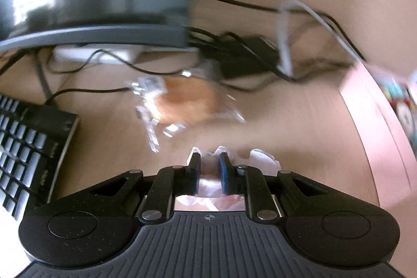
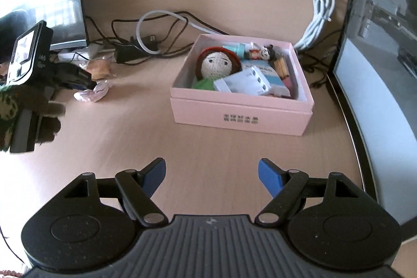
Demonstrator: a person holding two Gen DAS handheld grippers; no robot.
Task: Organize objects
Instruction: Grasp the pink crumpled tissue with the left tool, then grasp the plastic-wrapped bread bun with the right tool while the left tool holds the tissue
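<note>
My left gripper is shut on a small pink-and-white wrapped packet, whose crumpled ends stick out past the blue pads. The right wrist view shows that same left gripper at the far left, with the packet low over the table. Just beyond it lies a brown pastry in clear wrap, which is blurred. An open pink box stands mid-table, holding a crocheted doll, small white cartons and figurines. My right gripper is open over bare table in front of the box, with nothing between its fingers.
A black keyboard lies to the left. A monitor base, a black adapter and tangled black and white cables crowd the back. A second monitor stands at the right, and a coiled white cable lies behind the box.
</note>
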